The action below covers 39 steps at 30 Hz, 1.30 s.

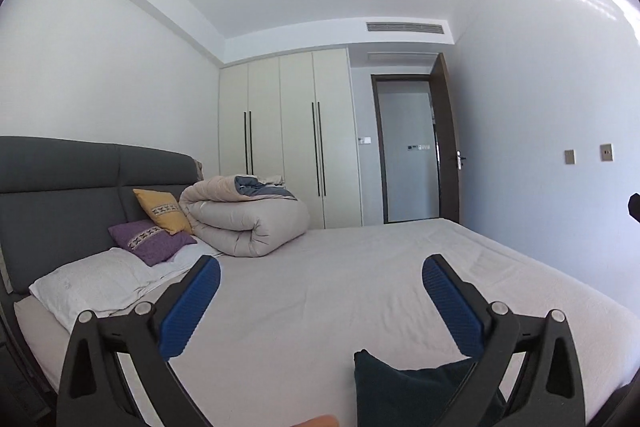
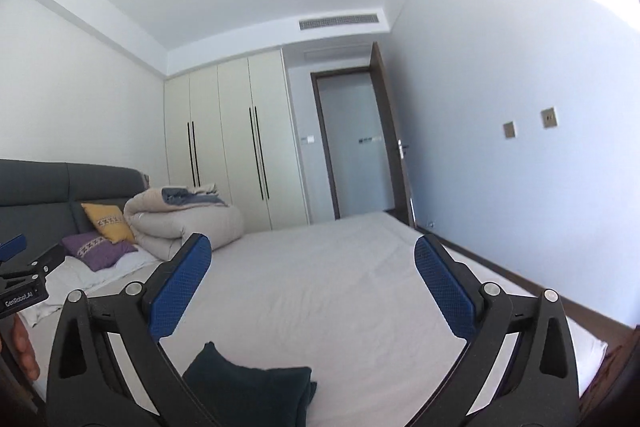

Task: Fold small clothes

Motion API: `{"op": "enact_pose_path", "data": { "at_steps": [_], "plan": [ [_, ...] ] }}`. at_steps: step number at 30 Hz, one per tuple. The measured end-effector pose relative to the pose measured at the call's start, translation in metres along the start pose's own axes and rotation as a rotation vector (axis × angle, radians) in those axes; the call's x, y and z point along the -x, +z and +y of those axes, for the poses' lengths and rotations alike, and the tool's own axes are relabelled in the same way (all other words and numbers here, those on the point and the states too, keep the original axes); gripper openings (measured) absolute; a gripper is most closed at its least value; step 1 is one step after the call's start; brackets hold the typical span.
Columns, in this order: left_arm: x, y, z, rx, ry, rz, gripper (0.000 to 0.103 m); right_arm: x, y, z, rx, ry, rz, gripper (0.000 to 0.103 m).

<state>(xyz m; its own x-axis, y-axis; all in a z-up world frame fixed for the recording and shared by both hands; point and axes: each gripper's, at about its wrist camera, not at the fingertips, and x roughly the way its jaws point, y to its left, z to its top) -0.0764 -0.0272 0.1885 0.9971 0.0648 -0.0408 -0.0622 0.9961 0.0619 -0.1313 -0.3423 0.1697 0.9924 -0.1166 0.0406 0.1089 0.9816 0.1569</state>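
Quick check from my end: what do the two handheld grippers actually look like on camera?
Both match: the left gripper and right gripper have black angular linkage arms with silver pivot bolts and blue textured finger pads. The left gripper's black body, seen from the right wrist view, carries white "GenRobot.AI" lettering. No sleeves or cables show.

The dark folded garment (image 1: 404, 391) runs off the bottom edge, partly hidden behind the left gripper's fingers (image 1: 452, 307).
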Motion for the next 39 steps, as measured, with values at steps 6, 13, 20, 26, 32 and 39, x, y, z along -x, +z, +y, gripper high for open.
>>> {"op": "enact_pose_path", "data": {
  "at_steps": [6,13,20,26,32,39],
  "plan": [
    [0.002,0.008,0.001,-0.063,0.030,0.027,0.103,0.012,0.021,0.001,-0.049,0.018,-0.053,0.103],
    [-0.038,-0.042,-0.017,-0.092,-0.031,0.333,0.103,0.004,0.003,0.018,0.118,0.061,0.149,0.103],
    [-0.084,-0.117,-0.025,-0.096,-0.049,0.661,0.103,-0.044,-0.073,0.040,0.207,-0.057,0.468,0.103],
    [-0.089,-0.152,-0.024,-0.050,-0.069,0.756,0.103,-0.071,-0.149,0.028,0.099,-0.098,0.714,0.103],
    [-0.091,-0.168,-0.028,-0.051,-0.096,0.800,0.103,-0.085,-0.184,0.027,0.125,-0.113,0.770,0.103],
    [-0.091,-0.176,-0.027,-0.028,-0.111,0.825,0.103,-0.086,-0.184,0.024,0.118,-0.112,0.795,0.103]
  ]
}}
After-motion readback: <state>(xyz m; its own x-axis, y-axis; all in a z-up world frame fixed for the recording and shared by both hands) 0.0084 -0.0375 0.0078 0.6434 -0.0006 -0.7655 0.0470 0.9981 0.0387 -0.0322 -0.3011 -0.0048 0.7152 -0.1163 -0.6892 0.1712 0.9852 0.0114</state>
